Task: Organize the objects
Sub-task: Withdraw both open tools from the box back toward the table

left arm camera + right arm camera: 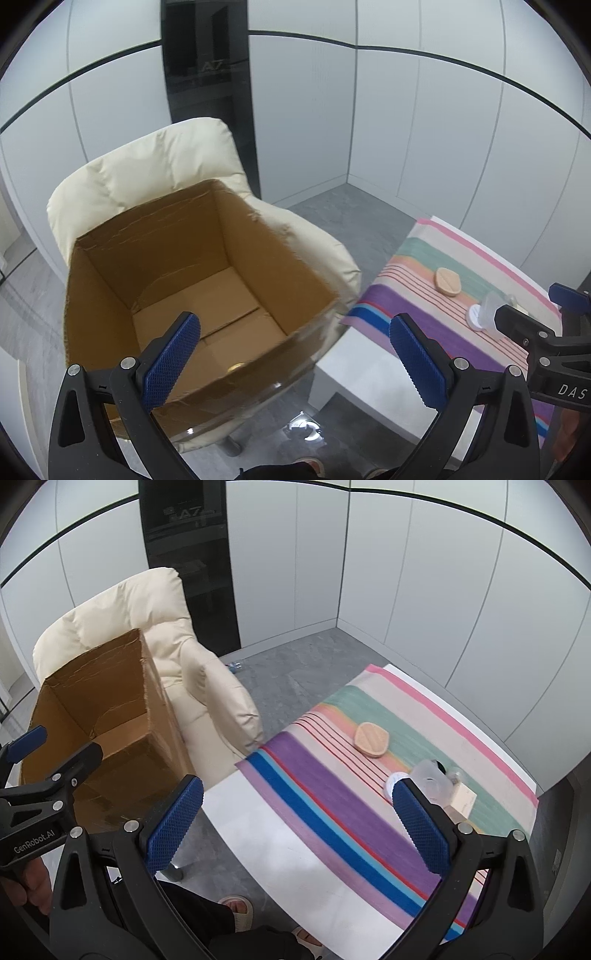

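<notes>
An open, empty cardboard box (192,280) stands on a cream armchair (155,162); it also shows in the right wrist view (99,716). My left gripper (295,354) is open and empty, above the box's near right corner. A tan oval wooden piece (371,738) lies on the striped cloth (332,794); the left wrist view shows it too (448,281). A clear plastic bottle with a white cap (424,779) and a small wooden block (463,799) lie near it. My right gripper (297,819) is open and empty, above the cloth.
The cloth covers a white table (266,823) right of the armchair (177,657). Grey floor (288,672) lies between them. White wall panels and a dark glass door (188,554) stand behind. A person's sandalled foot (238,908) is below.
</notes>
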{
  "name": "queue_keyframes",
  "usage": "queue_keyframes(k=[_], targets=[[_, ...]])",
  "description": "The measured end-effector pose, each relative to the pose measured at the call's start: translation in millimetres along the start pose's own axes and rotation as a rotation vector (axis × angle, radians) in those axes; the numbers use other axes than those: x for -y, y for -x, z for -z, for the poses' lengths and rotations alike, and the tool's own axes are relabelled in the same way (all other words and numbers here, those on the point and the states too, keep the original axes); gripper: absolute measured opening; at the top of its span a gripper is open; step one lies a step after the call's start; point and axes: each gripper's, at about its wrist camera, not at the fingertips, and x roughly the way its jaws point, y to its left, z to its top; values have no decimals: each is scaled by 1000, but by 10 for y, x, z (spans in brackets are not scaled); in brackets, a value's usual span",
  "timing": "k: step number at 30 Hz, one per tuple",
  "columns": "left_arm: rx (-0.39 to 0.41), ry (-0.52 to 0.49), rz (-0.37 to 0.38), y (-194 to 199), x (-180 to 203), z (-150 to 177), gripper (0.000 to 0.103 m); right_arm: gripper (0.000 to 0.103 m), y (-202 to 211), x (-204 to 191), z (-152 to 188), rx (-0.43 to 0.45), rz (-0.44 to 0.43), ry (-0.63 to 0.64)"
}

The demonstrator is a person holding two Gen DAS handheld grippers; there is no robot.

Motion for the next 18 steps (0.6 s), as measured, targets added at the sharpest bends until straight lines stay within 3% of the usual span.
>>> queue_keyframes(k=[18], targets=[[1, -80, 87, 2, 616, 15, 103, 103, 181, 644, 231, -2, 68, -91]])
